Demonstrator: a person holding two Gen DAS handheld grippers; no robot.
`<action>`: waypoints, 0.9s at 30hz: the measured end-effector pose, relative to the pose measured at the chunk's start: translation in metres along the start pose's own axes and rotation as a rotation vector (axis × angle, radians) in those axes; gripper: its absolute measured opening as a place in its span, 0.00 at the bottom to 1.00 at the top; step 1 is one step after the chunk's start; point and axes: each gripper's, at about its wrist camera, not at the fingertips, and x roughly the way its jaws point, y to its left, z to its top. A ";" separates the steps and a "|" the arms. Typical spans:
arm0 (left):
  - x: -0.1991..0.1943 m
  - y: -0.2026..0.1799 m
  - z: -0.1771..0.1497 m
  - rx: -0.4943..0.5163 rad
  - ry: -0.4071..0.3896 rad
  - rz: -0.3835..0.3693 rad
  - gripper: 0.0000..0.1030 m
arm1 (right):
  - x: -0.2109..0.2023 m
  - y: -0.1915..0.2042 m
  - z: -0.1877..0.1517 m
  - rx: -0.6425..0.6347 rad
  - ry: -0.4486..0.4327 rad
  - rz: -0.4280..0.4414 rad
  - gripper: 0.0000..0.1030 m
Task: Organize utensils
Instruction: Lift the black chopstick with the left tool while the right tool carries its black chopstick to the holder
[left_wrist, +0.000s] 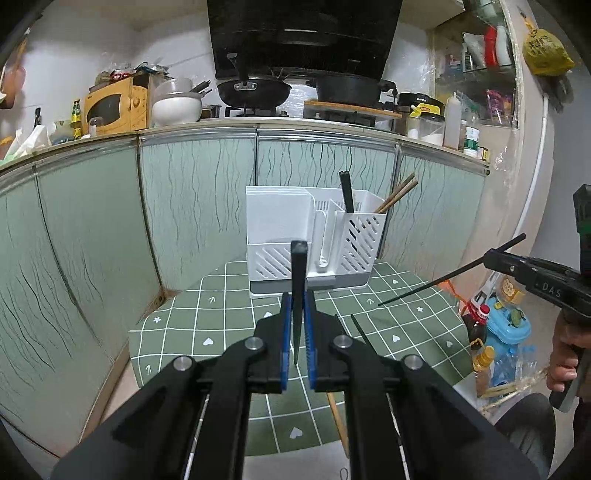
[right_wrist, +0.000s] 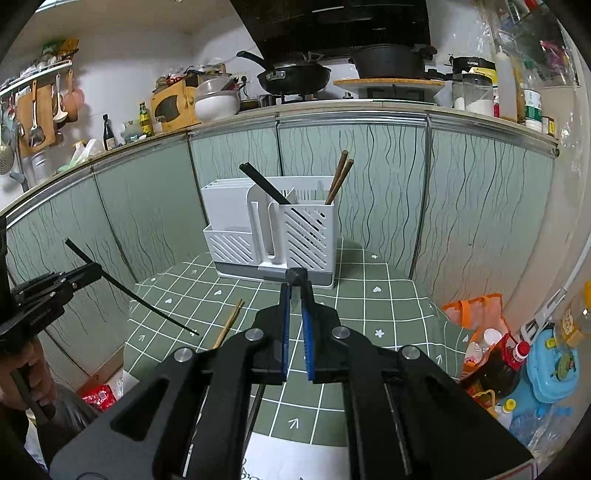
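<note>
Left wrist: our left claw (left_wrist: 298, 295) clamps a black chopstick (left_wrist: 299, 291); white utensil rack (left_wrist: 312, 240) at 12 o'clock on the table (left_wrist: 229, 317).

Right wrist: our right claw (right_wrist: 296, 291) pinches another black chopstick (right_wrist: 297, 276); wooden chopsticks (right_wrist: 229, 325) at 10 o'clock.

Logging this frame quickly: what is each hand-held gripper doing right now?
Left hand-held gripper: closed on a black chopstick.
Right hand-held gripper: closed on another black chopstick.

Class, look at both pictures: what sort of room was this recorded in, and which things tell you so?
Almost certainly a home kitchen: a wok sits on a gas hob, a yellow microwave stands on the counter, and a white utensil caddy holds chopsticks.
</note>
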 end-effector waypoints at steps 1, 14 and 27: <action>0.000 0.000 0.000 0.000 -0.002 0.000 0.06 | 0.000 0.001 0.000 -0.005 0.003 0.000 0.06; -0.003 -0.006 0.013 0.012 -0.007 -0.008 0.06 | 0.000 -0.009 0.008 0.023 0.002 0.009 0.06; 0.011 -0.032 0.075 0.036 -0.047 -0.065 0.06 | -0.013 -0.013 0.062 0.000 -0.038 0.035 0.06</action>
